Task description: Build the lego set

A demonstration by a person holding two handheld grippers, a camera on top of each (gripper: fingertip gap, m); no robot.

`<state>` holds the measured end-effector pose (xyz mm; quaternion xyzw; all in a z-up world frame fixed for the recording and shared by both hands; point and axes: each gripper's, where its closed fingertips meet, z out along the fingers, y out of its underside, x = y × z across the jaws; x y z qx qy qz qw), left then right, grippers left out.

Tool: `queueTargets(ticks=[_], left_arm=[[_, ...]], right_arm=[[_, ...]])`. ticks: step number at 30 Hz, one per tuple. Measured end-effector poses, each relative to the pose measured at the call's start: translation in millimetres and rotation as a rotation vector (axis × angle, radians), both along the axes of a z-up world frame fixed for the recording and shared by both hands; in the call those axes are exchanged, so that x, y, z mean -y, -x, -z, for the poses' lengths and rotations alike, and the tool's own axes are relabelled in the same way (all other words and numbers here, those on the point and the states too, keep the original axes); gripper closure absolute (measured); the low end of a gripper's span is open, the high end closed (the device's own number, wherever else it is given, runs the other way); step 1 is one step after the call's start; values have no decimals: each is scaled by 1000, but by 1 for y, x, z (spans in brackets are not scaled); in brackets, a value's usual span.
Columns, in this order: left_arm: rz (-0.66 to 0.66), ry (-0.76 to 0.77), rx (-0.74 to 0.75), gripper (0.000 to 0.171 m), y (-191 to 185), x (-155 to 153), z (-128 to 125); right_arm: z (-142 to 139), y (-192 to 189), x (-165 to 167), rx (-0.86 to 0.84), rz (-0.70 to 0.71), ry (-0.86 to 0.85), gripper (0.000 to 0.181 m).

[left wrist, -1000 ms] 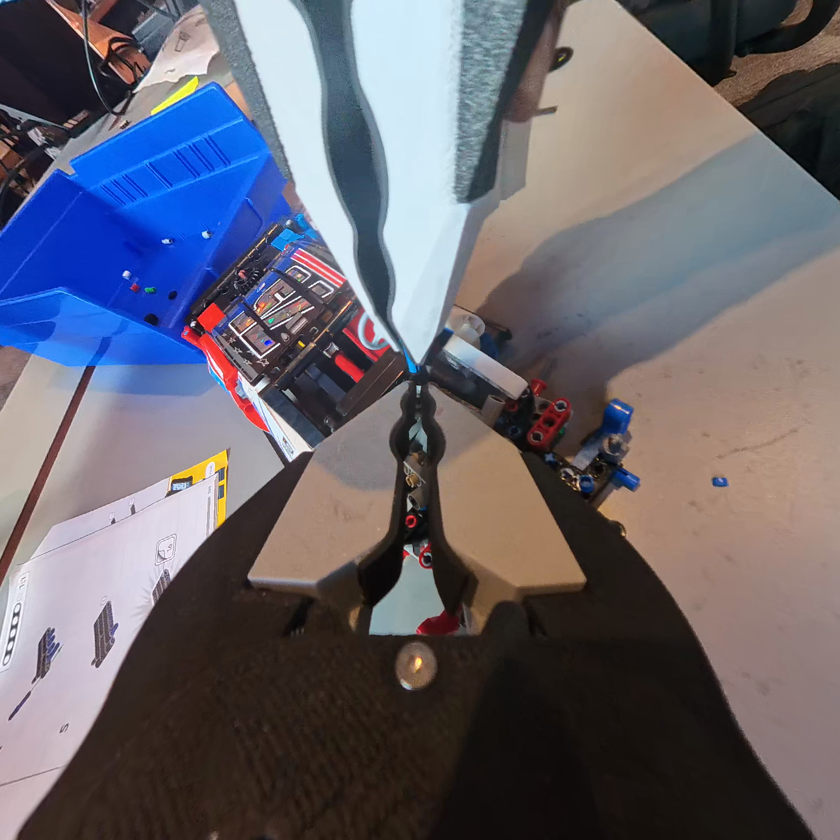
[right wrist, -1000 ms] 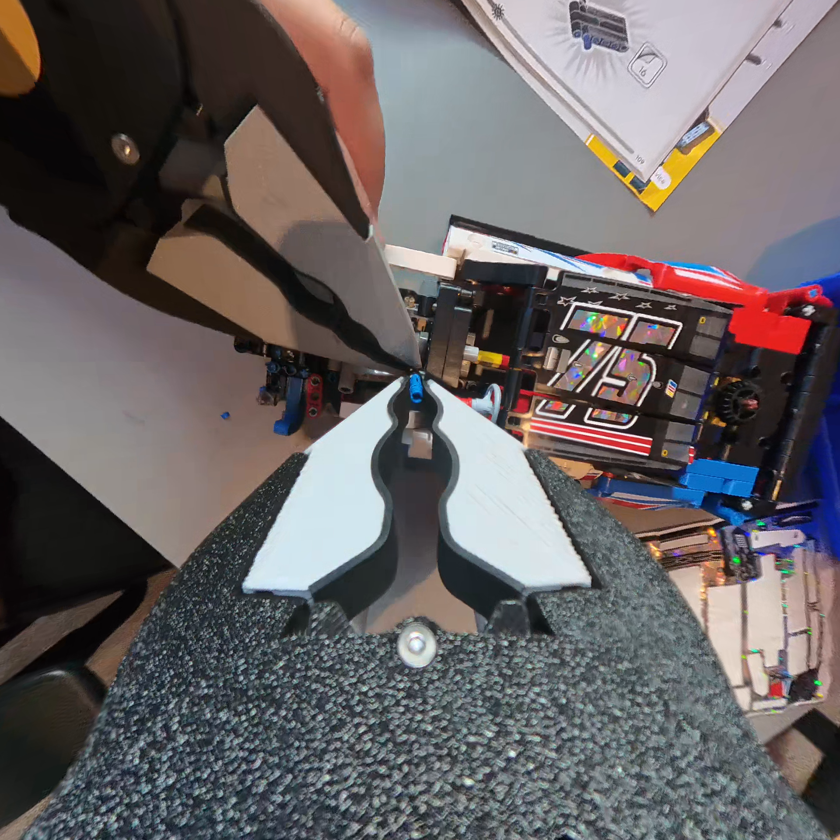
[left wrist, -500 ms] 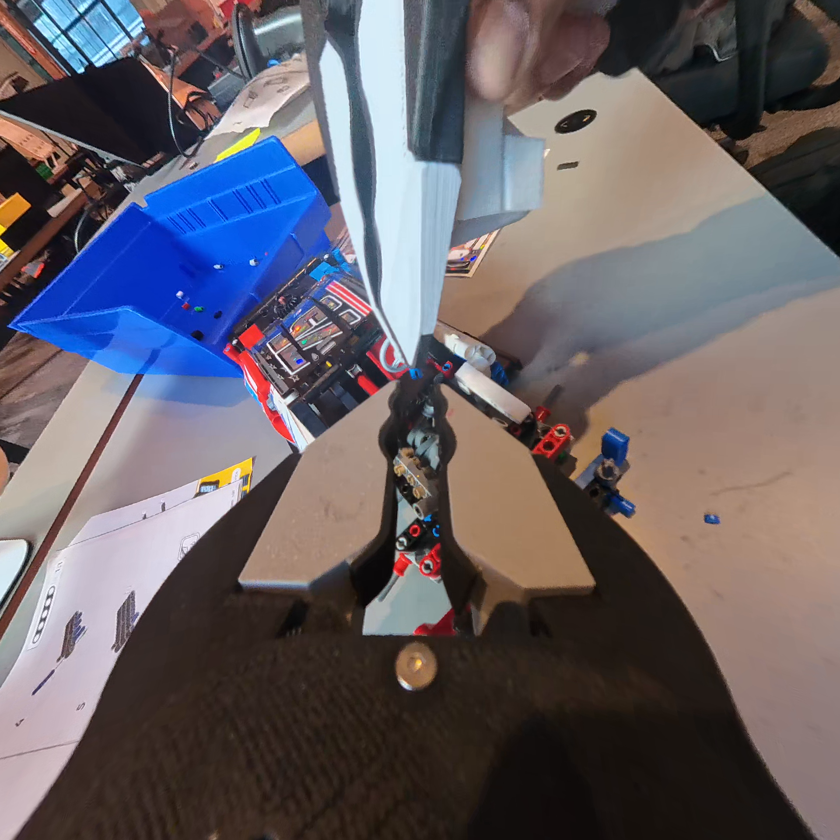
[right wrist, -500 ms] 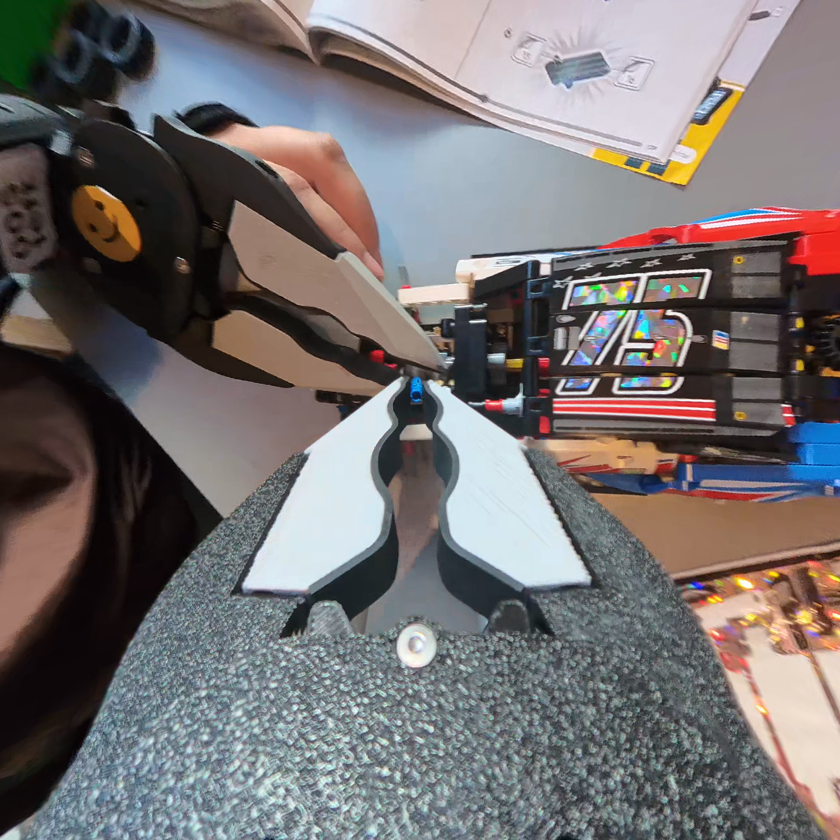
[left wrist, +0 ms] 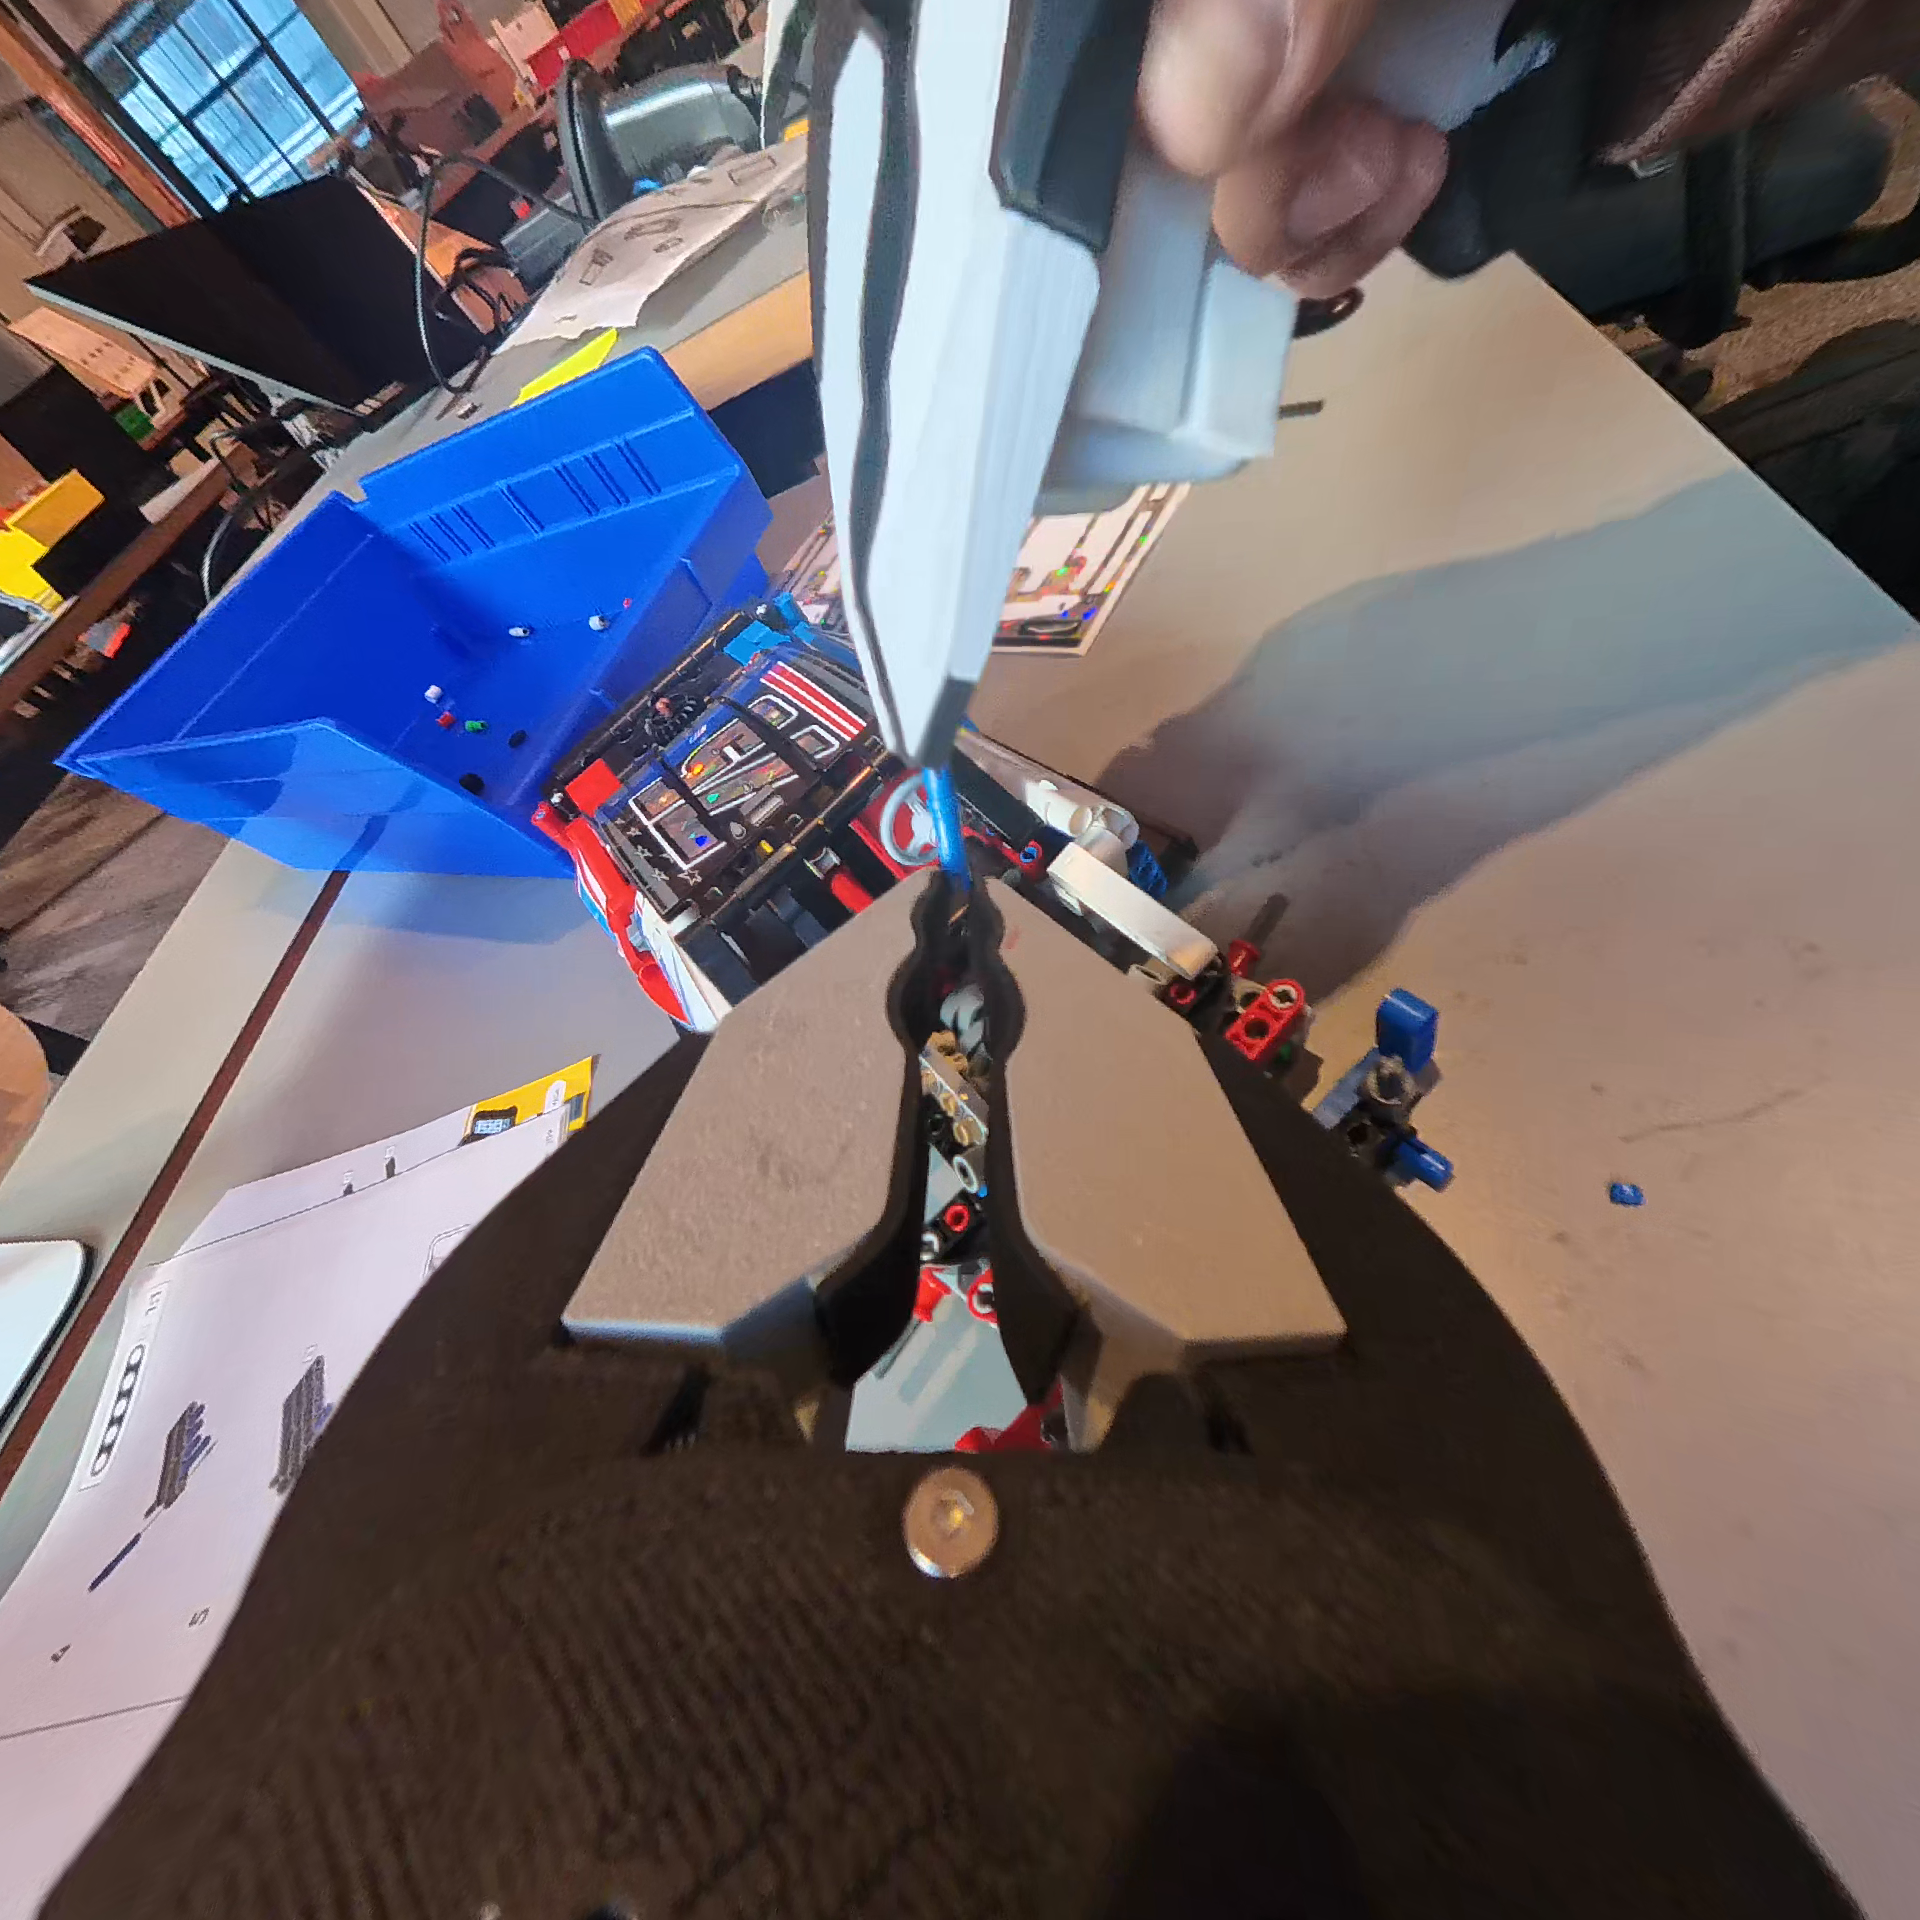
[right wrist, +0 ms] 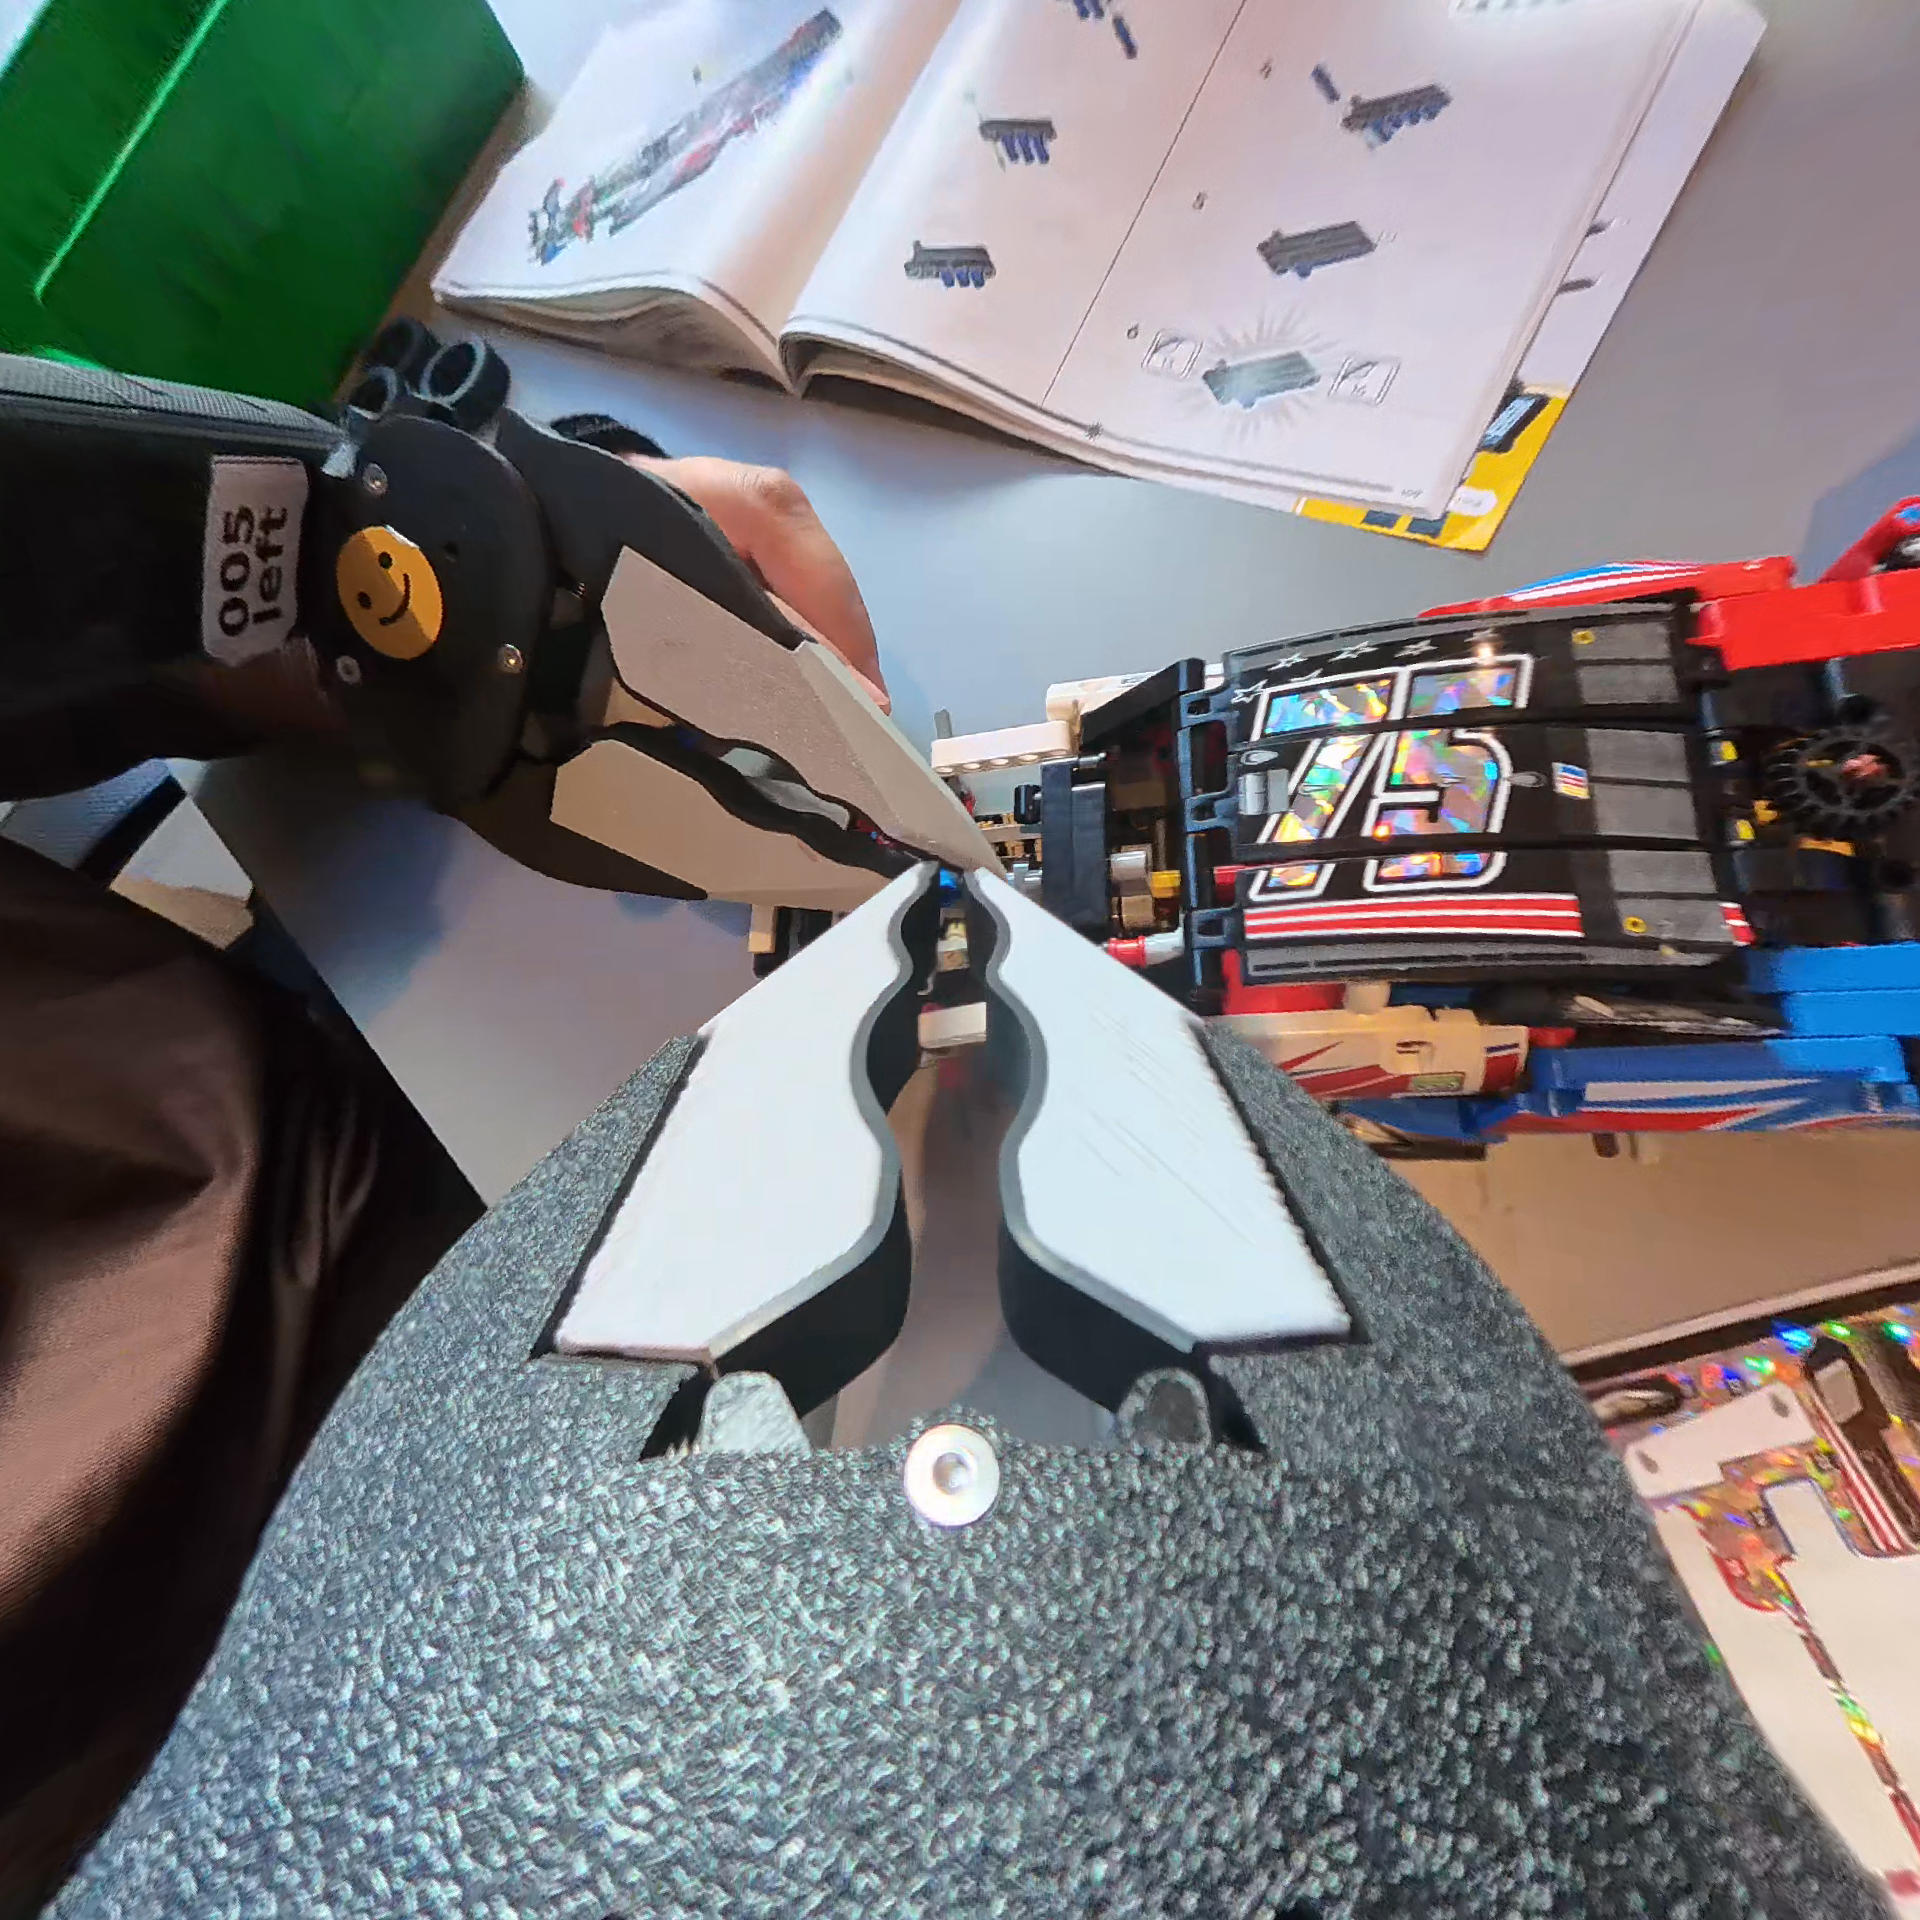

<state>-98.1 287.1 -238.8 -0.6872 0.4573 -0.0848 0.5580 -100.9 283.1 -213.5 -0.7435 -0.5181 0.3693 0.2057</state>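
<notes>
A black, red and blue lego race car [left wrist: 727, 790] lies on the grey table [left wrist: 1558, 831]; it also shows in the right wrist view [right wrist: 1455, 790]. My right gripper [right wrist: 951, 883] is shut on a small blue pin [right wrist: 948, 881] just off the car's open end. In the left wrist view it comes down from the top [left wrist: 920, 753], with the blue pin [left wrist: 943, 826] below its tip. My left gripper [left wrist: 951, 899] is shut, tip to tip with the right one, and the pin's lower end sits between its tips. It enters the right wrist view from the left [right wrist: 925, 857].
A blue bin [left wrist: 416, 665] stands behind the car. An open instruction booklet [right wrist: 1143, 208] lies beyond it and shows in the left wrist view [left wrist: 208, 1403]. There is also a sticker sheet [right wrist: 1766, 1507], a green box [right wrist: 208, 156], a small red-and-blue sub-assembly [left wrist: 1351, 1049] and a loose blue piece [left wrist: 1624, 1193]. Left and right tips are no more than a few centimetres apart. From the left gripper's tips to the loose blue piece [left wrist: 1624, 1193] is close to 12 centimetres.
Both grippers have stayed tip to tip at the car's end while tilting. The right gripper has drawn back a little, and more of the blue pin shows between the tips.
</notes>
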Motion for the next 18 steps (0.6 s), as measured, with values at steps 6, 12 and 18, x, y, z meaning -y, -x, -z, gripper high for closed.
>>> queueTargets(ticks=[6,12,18], left_arm=[[0,4,3,170,-1,1,0],[6,2,10,170,-3,2,-1],[-1,1,15,170,-1,1,-1]], right_arm=[[-2,-5,1,-1,-4,-28,166],[3,1,5,-7,-20,-30,169],[7,4,6,11,-27,-44,176]])
